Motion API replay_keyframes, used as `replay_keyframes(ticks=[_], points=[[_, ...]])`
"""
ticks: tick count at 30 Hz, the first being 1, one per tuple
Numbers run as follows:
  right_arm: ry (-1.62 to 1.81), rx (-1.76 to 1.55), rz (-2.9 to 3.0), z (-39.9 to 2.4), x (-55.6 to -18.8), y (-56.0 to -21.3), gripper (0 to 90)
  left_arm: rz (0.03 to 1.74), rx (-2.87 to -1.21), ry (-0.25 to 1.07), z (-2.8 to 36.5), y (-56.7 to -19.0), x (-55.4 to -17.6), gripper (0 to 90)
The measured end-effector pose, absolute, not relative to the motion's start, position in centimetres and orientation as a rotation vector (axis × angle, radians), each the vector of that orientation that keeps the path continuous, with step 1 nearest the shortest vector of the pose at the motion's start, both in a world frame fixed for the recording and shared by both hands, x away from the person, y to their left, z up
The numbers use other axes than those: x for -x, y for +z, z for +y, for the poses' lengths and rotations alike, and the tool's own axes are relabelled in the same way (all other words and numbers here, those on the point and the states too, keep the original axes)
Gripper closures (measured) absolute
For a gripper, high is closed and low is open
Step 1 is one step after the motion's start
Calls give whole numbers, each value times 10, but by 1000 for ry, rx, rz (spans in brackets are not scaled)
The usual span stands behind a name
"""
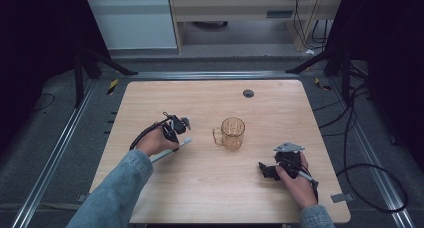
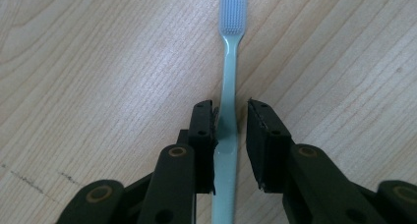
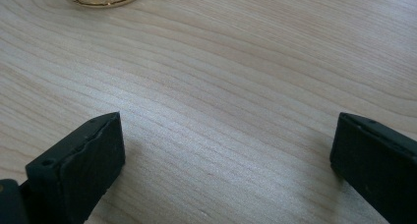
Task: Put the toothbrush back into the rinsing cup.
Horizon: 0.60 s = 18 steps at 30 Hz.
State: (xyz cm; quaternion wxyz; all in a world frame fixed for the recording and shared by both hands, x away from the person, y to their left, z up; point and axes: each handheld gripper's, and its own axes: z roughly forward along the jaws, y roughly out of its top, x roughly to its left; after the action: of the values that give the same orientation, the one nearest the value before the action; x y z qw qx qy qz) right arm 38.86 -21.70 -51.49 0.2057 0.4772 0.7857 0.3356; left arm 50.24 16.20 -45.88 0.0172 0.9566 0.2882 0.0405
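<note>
High view overlooks table (image 1: 210, 188), tool views close, low

I note black two-jaw grippers (image 1: 181, 124) with brass-coloured pivot screws. The right gripper (image 1: 267, 170) carries a grey three-cornered plate; sleeves (image 1: 112, 190) are blue denim.

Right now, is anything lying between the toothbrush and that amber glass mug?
Nothing visible does. The toothbrush lies flat between the left gripper jaws, and only bare table separates it from the mug standing upright to its right.

Only the amber mug (image 1: 233, 133) stands mid-table between both hands; bare wooden tabletop (image 1: 210, 183) lies open all around it.
</note>
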Motion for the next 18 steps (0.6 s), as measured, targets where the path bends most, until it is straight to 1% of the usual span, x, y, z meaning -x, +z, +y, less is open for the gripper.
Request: replay_keyframes(ticks=[7, 18], points=[[936, -1330, 2190, -217, -389, -515, 4, 892, -2986, 120, 159, -458, -504, 756], [935, -1330, 2190, -217, -389, -515, 4, 891, -2998, 106, 162, -460, -505, 763]])
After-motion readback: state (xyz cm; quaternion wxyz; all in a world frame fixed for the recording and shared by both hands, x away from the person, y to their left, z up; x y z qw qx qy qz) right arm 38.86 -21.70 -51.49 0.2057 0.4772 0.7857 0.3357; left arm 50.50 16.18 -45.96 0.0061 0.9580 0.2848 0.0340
